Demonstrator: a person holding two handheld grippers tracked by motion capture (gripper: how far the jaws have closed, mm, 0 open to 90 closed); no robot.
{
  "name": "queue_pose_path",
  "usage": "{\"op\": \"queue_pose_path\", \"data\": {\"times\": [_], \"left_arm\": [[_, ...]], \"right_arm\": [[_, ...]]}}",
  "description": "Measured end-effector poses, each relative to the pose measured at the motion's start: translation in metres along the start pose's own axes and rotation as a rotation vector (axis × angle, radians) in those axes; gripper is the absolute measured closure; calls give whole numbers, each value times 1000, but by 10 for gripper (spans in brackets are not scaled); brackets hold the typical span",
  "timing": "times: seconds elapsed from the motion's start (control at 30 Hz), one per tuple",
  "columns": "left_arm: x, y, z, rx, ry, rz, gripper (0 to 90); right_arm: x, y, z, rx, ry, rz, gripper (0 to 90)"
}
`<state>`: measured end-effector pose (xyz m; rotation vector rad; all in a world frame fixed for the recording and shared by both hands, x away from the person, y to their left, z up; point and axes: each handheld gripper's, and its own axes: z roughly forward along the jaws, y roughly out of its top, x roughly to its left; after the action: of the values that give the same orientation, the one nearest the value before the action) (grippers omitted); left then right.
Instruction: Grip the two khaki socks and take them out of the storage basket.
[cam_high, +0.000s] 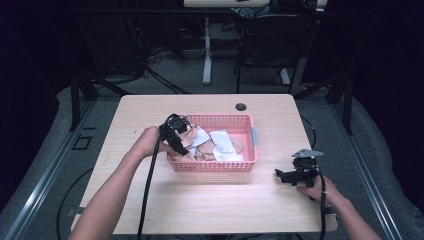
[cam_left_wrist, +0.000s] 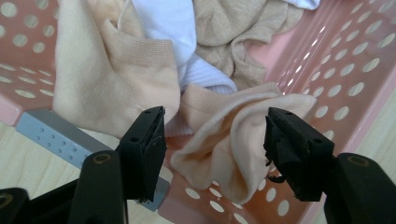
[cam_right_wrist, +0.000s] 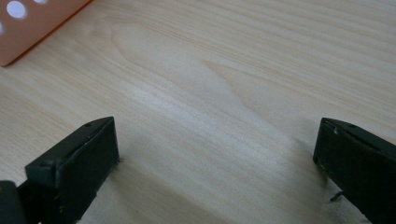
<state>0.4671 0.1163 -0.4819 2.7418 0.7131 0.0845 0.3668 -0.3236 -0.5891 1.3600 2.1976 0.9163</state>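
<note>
Straddling plain, seemingly unlabelled beige sock (cam_left_wrist: 224, 144)

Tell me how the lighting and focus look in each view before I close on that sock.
High view: table evenly lit, room behind dark, overall soft. Left gripper view: bright and sharp on the peach sock between the left hand-held gripper jaws; pink basket wall slightly washed out. Right gripper view: broad glare streak on the wood, soft shadows under the right hand-held gripper.
</note>
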Motion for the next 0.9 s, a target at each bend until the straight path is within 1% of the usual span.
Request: {"op": "queue_pose_path", "data": {"times": [0.13, 0.23, 0.3, 0.33, 0.4, 0.43, 0.53, 0.63, 0.73, 0.77, 0.8, 0.83, 0.9], "left_arm": [[0, 1, 1, 2, -10, 4, 415], [0, 1, 3, 19, -21, 9, 425], [0, 2, 5, 20, -25, 8, 440], [0, 2, 5, 20, -34, 7, 440], [0, 2, 7, 29, -45, 1, 443], [1, 1, 9, 38, -68, -14, 432], [3, 1, 11, 52, -79, -24, 428], [4, 0, 11, 60, -83, -25, 434], [3, 0, 13, 69, -82, -22, 470], [2, 1, 14, 92, -69, -21, 512], [2, 1, 14, 92, -69, -21, 529], [1, 1, 15, 100, -61, -17, 529], [-1, 2, 16, 106, -44, -21, 573]], "right_arm": [[0, 0, 0, 0, 0, 0, 0], [0, 0, 0, 0, 0, 0, 0], [0, 0, 0, 0, 0, 0, 0], [0, 0, 0, 0, 0, 0, 0], [0, 0, 0, 0, 0, 0, 0], [0, 0, 0, 0, 0, 0, 0], [0, 0, 0, 0, 0, 0, 0], [0, 0, 0, 0, 0, 0, 0], [0, 0, 0, 0, 0, 0, 0], [0, 0, 0, 0, 0, 0, 0], [0, 0, 0, 0, 0, 0, 0], [0, 0, 0, 0, 0, 0, 0], [0, 0, 0, 0, 0, 0, 0]]}}
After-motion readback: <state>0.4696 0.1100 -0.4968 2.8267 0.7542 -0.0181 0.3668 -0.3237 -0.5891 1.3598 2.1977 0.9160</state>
